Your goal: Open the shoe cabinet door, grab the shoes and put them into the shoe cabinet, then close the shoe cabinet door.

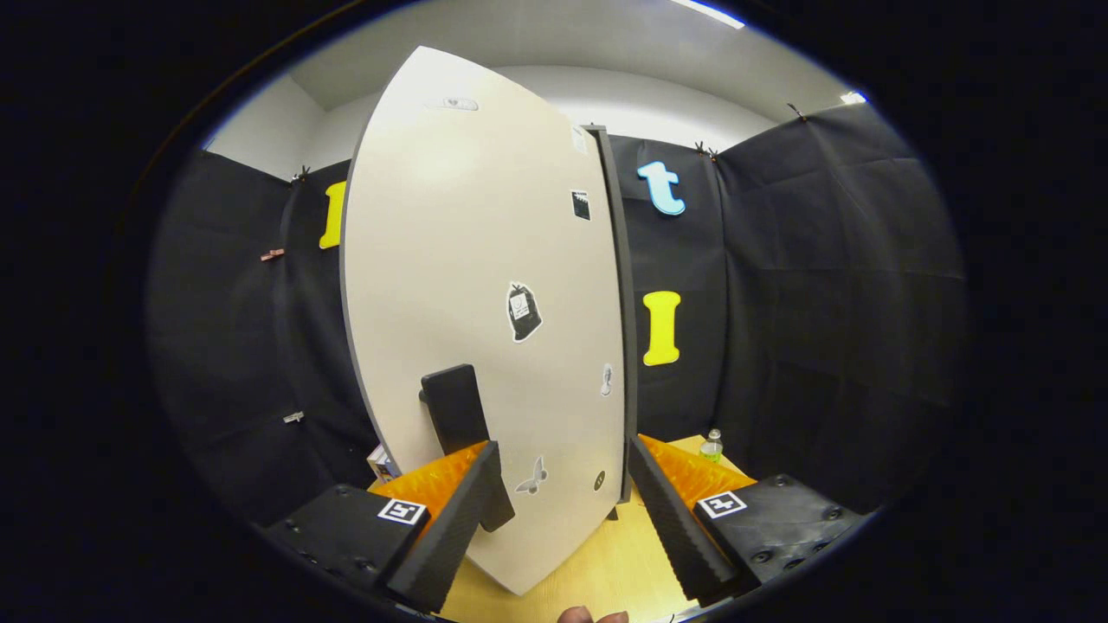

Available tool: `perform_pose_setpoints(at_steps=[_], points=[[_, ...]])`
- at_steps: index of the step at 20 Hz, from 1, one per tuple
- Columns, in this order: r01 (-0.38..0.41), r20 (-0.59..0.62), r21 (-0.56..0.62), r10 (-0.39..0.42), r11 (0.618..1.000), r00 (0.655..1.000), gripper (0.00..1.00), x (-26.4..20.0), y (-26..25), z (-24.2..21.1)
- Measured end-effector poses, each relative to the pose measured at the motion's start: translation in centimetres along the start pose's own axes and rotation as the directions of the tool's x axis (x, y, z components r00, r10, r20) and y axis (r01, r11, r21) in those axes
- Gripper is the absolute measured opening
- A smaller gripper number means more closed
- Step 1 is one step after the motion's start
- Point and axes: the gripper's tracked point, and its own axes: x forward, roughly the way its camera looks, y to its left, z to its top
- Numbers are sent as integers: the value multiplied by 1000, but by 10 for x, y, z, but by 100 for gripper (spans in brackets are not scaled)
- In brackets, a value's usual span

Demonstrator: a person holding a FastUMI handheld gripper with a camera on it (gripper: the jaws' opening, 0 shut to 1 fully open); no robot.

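1 cabinet door, w/ 1 dark handle & approx 5 stickers on its face. 1 tool, 2 fingers, spread apart, gripping nothing. 1 small bottle on 1 desk. 2 clips on booth wall.

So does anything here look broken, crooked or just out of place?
Nothing stands out. The pale cabinet door with its stickers and dark handle looks intact; its curve is lens bend. The open gripper sits close to it. A small bottle stands upright beyond.
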Motion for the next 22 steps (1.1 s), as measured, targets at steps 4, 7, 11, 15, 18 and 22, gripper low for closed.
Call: perform_pose_setpoints(at_steps=[4,7,11,15,18,22], points=[[-39,10,-3,39,999,999,98,11,24,2],[-44,14,-12,44,999,999,98,14,33,1],[-42,7,-26,42,999,999,98,19,37,0],[-39,7,-29,39,999,999,98,21,39,0],[-36,8,-44,37,998,999,98,20,41,0],[-36,8,-48,36,998,999,98,20,45,0]])
